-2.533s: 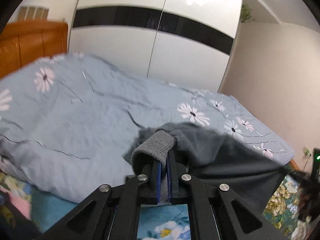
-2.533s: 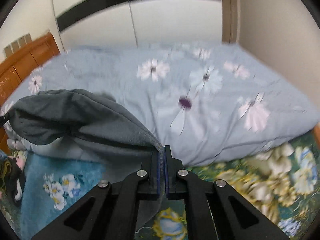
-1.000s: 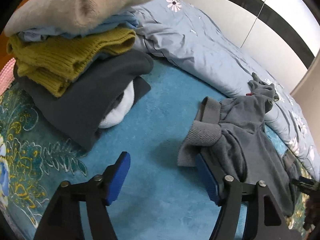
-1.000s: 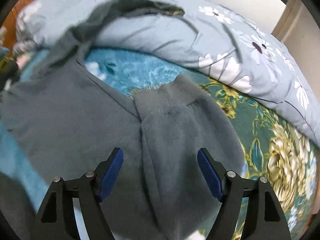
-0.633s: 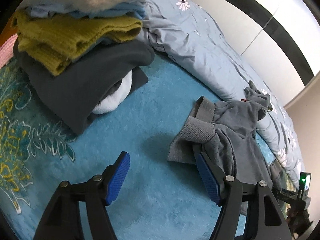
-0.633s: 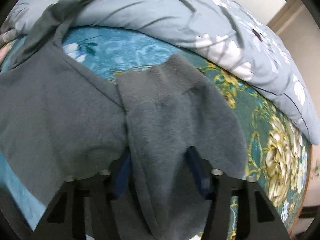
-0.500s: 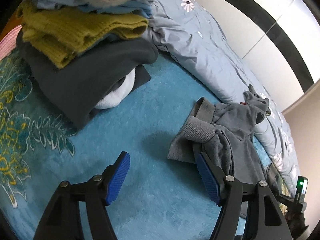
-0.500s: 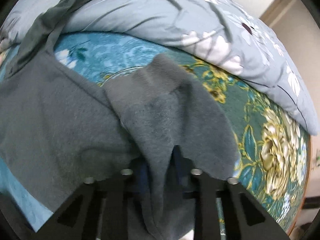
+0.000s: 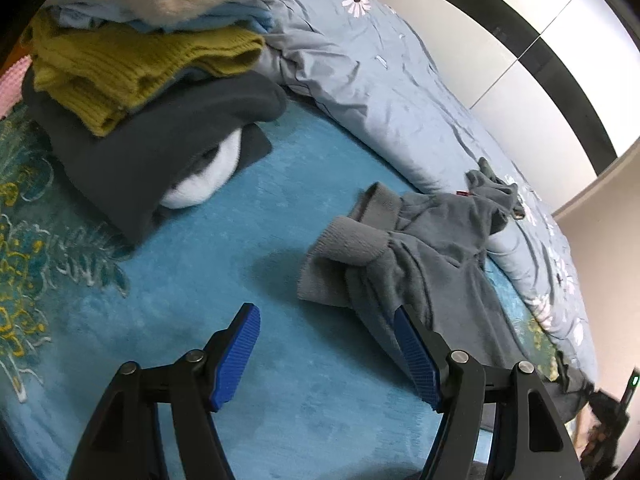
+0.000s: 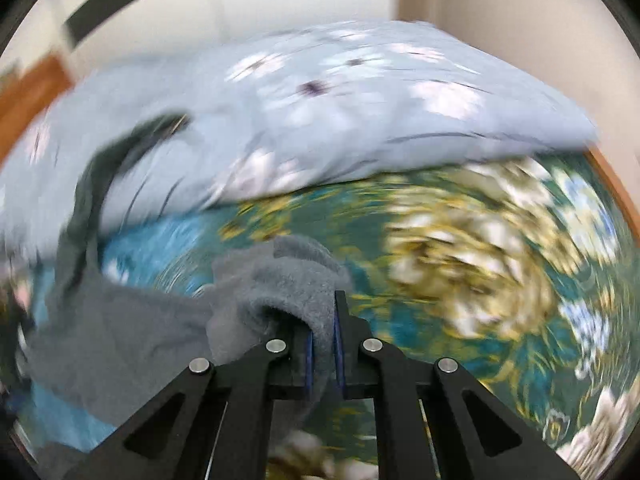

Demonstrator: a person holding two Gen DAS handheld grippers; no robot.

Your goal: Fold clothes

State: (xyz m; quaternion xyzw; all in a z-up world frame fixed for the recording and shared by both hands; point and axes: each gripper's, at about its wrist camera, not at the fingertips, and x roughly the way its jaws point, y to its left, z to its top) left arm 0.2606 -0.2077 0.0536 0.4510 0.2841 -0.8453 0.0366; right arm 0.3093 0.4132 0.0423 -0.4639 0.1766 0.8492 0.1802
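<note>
The right gripper (image 10: 322, 354) has just been closing and is now clamped on a sleeve of the soft grey fleece sweatshirt (image 10: 276, 288), low centre of the blurry right view. The left gripper (image 9: 326, 350) is wide apart with nothing in it, and the sweatshirt's ribbed cuff (image 9: 344, 254) lies just above its right pad.

Biggest risk, I'd say: it's a thin pinch of fleece, so a fast pull could slip it out or drag the whole garment crooked.

Everything sits on a plush teal floral carpet (image 9: 224, 240). A pale blue flowered duvet (image 9: 384, 80) runs across the upper right, with a stack of folded clothes (image 9: 132, 80) upper left.
</note>
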